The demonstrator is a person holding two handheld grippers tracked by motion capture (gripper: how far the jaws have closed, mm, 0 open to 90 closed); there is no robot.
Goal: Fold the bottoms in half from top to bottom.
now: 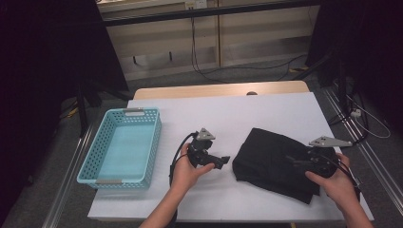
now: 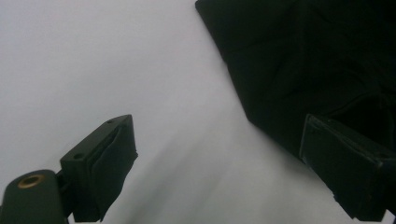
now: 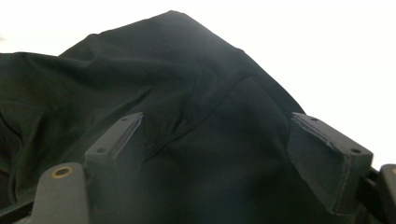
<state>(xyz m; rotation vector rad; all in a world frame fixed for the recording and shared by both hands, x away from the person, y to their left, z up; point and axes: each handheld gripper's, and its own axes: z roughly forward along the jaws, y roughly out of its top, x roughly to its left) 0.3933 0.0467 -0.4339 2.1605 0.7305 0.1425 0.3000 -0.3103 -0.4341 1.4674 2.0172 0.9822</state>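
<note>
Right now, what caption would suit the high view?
A person's two open hand-held grippers, left and right, at a folded black cloth, blue basket alongside.

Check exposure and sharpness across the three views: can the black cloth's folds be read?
High view: dim, dark surround, folded black cloth nearly featureless. Left gripper view: soft, white table cover evenly lit, cloth a flat dark mass. Right gripper view: cover blown out to white, yet seams and folds show between the open jaws.
</note>
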